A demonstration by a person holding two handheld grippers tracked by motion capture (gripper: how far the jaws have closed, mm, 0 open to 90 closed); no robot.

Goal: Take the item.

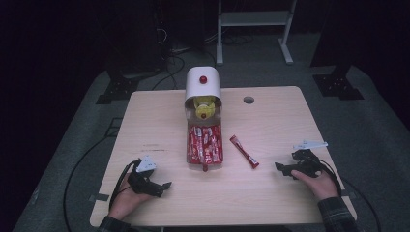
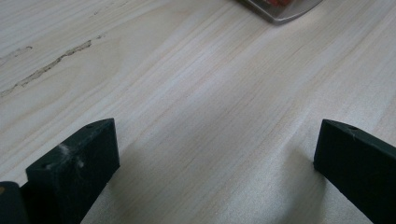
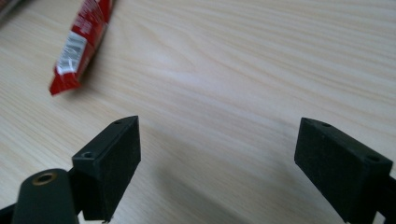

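Observation:
A white mailbox-shaped box (image 1: 203, 86) with a red knob stands at the table's far middle, its flap (image 1: 204, 144) folded down and lined with several red packets. One loose red packet (image 1: 244, 152) lies on the wood to the right of the flap; its end (image 3: 80, 45) lies at the upper left in the right gripper view. My right gripper (image 1: 284, 169) rests low near the right front, open, nothing between its jaws (image 3: 215, 154). My left gripper (image 1: 163, 187) sits at the front left, open over bare wood (image 2: 217, 154).
The pale wooden table (image 1: 270, 121) has a round cable hole (image 1: 248, 100) at the far right and a dark scratch (image 2: 46, 67) near the left gripper. A metal corner of the flap (image 2: 285, 11) peeks in. A white stand (image 1: 254, 29) stands on the floor behind the table.

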